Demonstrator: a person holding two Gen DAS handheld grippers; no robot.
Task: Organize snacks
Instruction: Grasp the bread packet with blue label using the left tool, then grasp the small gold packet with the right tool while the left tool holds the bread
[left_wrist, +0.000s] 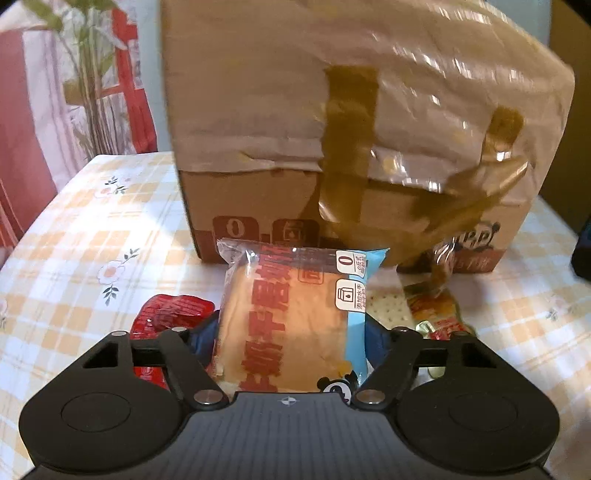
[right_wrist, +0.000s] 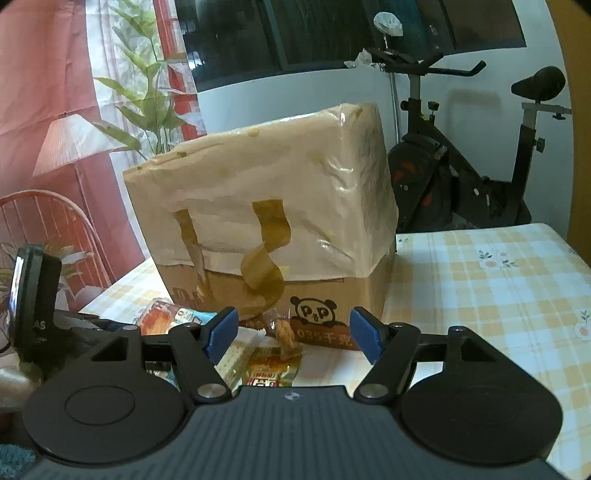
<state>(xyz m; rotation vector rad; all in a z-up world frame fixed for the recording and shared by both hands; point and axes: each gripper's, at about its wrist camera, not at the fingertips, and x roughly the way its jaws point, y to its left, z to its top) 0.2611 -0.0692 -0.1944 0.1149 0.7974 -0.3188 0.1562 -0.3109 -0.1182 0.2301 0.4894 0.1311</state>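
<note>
Left wrist view: left tool (left_wrist: 291, 339) straddling the bread packet (left_wrist: 291, 317), blue pads against both long edges, wrapper looks slightly pinched. Judged as gripping the packet. Packet's long axis runs straight ahead along the fingers, far end nearly touching the taped cardboard box (left_wrist: 354, 140). Red wrapper (left_wrist: 168, 314) just left of the left finger; cracker pack (left_wrist: 386, 308) and orange snack pack (left_wrist: 437, 310) just right of the right finger. All lying on the checked tabletop (left_wrist: 92, 240).

Right wrist view: right tool (right_wrist: 293, 334) half open, nothing between the pads. Pads hanging above the snack pile, apart from it. Orange snack pack (right_wrist: 273, 369) and cracker pack (right_wrist: 234, 356) ahead and below, nearer the left finger. Small clear-wrapped biscuit (right_wrist: 284, 332) just beyond, against the box (right_wrist: 266, 206) front. Bread packet end (right_wrist: 166, 317) off to the left.

Key relation: bread packet already inside the left tool, axis in line with the fingers, so likely next is lift and carry. Right tool nearer the remaining packs; a shift left and down needed first.

Only the right view shows the box top, sealed in tape, and the bare tabletop (right_wrist: 480, 280) to the right. Only the left view shows the red wrapper.
</note>
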